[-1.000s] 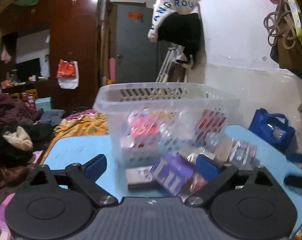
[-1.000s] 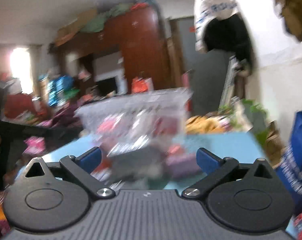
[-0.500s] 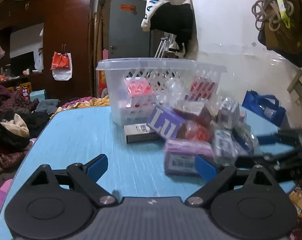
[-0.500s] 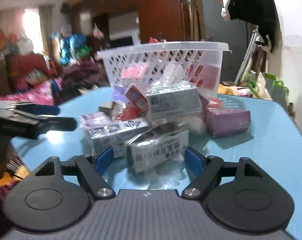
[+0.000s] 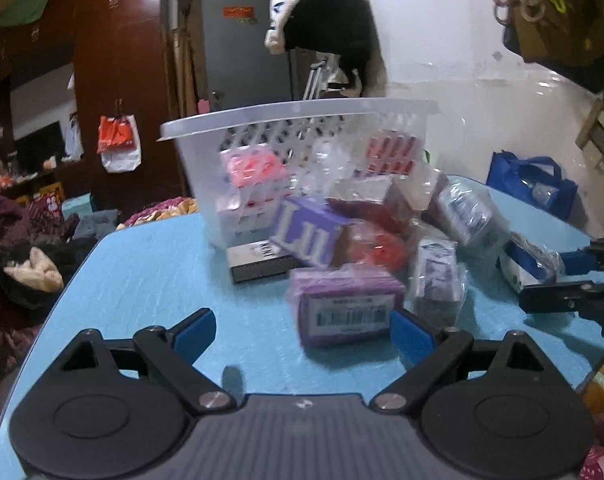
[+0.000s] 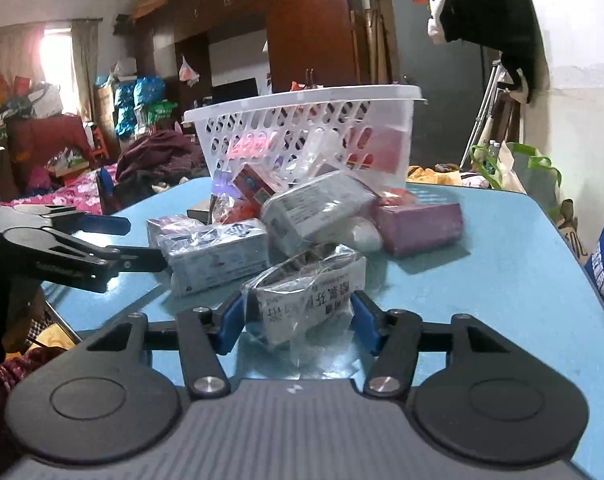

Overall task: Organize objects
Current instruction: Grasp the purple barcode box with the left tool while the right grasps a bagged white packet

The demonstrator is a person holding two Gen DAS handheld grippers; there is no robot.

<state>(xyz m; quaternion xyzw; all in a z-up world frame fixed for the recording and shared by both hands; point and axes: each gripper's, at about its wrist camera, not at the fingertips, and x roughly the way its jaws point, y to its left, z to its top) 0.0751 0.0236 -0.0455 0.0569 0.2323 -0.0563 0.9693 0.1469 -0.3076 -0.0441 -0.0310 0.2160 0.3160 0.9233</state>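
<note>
Right gripper (image 6: 298,322) fingers closing around clear-wrapped white medicine box (image 6: 308,300) for transfer to white perforated plastic basket (image 6: 302,128). Left gripper (image 5: 302,334) fingers wide open, empty, beside purple barcoded box (image 5: 348,306) on blue counter (image 5: 150,280).

Background holds a dark red-brown wardrobe (image 5: 118,92), a grey door (image 5: 242,48), a white-and-black garment (image 5: 322,12) hung on the wall, and a blue bag (image 5: 530,188).

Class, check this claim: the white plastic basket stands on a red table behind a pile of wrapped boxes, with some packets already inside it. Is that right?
Not quite: the table is light blue, not red, as the right wrist view shows. The rest holds: the white plastic basket stands on it behind the pile of wrapped boxes, with some packets inside.
</note>
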